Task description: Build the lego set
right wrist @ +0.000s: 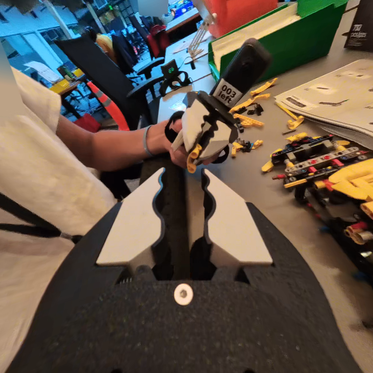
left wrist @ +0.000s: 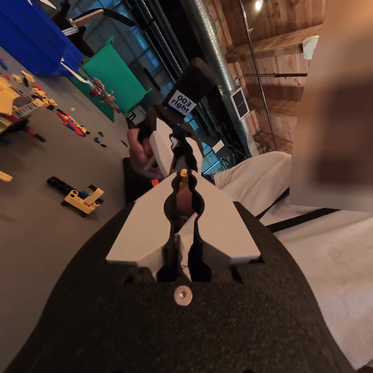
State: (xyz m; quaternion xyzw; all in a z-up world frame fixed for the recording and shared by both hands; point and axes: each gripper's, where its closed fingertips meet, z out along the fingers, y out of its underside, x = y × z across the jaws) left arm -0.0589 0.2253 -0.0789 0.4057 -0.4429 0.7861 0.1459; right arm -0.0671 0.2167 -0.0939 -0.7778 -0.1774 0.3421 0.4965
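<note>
Yellow ribbed beam point(left wrist: 183, 180) between scalloped left tool point(left wrist: 184, 177) fingertips

A white label point(left wrist: 182, 106) with dark print sits on the black stem above the right gripper point(right wrist: 183, 174); a grey label point(right wrist: 228, 94) sits likewise above the left gripper point(left wrist: 184, 176). A black box point(right wrist: 358, 34) bears pale print. The booklet point(right wrist: 333, 96) and wall sign point(left wrist: 218, 146) are too small to read.
</note>
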